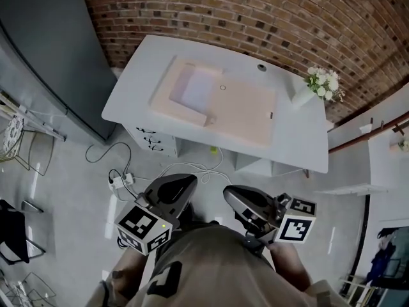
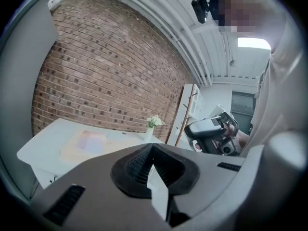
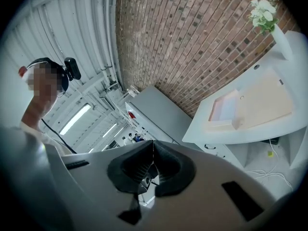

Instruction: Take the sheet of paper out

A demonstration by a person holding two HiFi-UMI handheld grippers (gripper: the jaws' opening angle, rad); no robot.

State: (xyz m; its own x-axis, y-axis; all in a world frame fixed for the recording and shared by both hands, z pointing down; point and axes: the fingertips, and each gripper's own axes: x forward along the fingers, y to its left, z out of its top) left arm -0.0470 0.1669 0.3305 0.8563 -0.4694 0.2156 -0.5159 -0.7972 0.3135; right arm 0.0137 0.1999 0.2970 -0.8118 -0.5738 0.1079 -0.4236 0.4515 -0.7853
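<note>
Brick wall [image 1: 255, 11]: red-brown, runs behind the desk's far edge.
Desk [image 1: 131, 98]: white top, seen from above in the head view; white drawer unit [image 1: 153, 139] under its left end.
Mat [image 1: 246, 110]: pale cream, lies flat on the desk, covers the middle and right of the top.
Tray [image 1: 176, 110]: shallow, cream, looks like a low-walled tray or folder; sits on the left part of the desk, overlapping the mat's left end.
Sheet of paper [image 1: 198, 88]: pale lavender, lies flat inside the tray on the desk, untouched by either tool.
Vase [image 1: 323, 82]: white, holds white flowers, stands at the desk's right end, just off the mat.
Grommet [image 1: 261, 68]: small round hole near the desk's far edge, beyond the mat.
Cabinet [image 1: 57, 50]: grey, tall, stands left of the desk.
Power strip [image 1: 121, 183]: white, with cables, on the floor in front of the desk's left end.
Left gripper [image 2: 153, 147]: held close to the person's body, well short of the desk, aimed towards it; jaws together at the tips, nothing between them.
Right gripper [image 3: 153, 144]: beside the left one, also well short of the desk; jaws closed on each other, empty.
Marker cubes: one on each gripper, left [image 1: 144, 229] and right [image 1: 295, 221], both on the near side, away from the desk.
Person: olive top [image 1: 204, 267] at the bottom of the head view, facing the desk.
</note>
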